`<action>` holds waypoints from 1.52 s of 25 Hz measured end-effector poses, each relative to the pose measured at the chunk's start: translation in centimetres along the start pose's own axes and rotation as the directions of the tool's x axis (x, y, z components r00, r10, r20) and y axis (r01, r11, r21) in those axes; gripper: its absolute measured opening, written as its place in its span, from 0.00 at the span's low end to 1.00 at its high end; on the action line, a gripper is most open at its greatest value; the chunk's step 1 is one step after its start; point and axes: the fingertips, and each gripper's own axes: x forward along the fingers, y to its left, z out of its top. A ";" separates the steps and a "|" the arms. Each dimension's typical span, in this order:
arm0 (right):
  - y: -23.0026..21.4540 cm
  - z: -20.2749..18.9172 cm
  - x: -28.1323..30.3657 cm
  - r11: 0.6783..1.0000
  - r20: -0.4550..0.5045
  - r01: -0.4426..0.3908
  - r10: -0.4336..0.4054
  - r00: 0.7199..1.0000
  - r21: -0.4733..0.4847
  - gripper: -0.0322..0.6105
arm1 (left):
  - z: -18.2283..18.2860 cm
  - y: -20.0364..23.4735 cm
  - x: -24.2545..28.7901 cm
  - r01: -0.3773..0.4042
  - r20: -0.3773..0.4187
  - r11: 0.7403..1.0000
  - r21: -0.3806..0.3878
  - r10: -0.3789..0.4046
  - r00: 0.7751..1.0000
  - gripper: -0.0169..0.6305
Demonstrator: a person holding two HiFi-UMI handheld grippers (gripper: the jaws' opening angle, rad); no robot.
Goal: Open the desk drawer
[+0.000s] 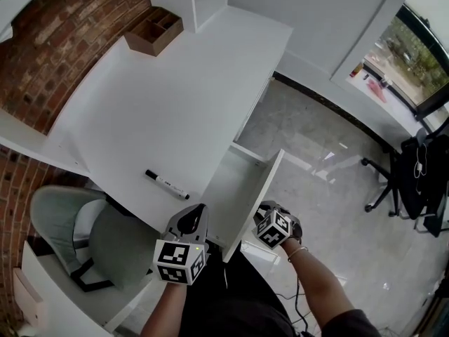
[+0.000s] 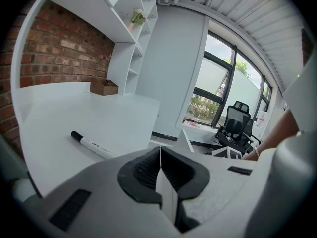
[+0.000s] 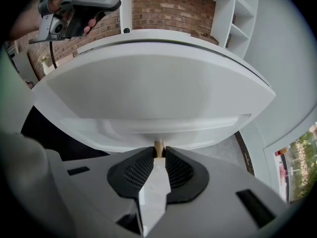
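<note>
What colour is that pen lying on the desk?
White with a black cap. The pen shows best in the left gripper view.

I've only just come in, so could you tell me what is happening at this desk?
A person works with two handheld grippers. The right gripper is shut on the small tan knob of the white desk drawer, which stands pulled well out from the desk. The left gripper, shut and empty, hovers by the desk edge near a marker.
</note>
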 end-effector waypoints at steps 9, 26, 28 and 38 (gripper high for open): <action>-0.1 -1.3 -0.6 1.000 -0.006 0.012 -0.012 1.000 0.011 0.16 | -0.4 -0.8 -0.3 0.007 -0.003 1.000 0.007 -0.007 1.000 0.05; -0.2 -2.1 -2.0 0.989 0.029 0.042 -0.046 0.999 0.141 0.17 | -0.9 -1.2 -0.5 0.017 -0.024 1.000 0.021 -0.017 1.000 0.05; -0.3 -2.3 -2.0 0.985 0.044 0.045 -0.053 0.998 0.168 0.17 | -0.8 -1.2 -0.4 0.020 -0.023 1.000 0.023 -0.020 1.000 0.05; 1.1 -1.9 -5.2 0.961 0.152 0.028 -0.071 0.986 0.274 0.06 | 0.1 -1.6 0.1 0.050 -0.020 0.998 0.044 -0.049 0.999 0.05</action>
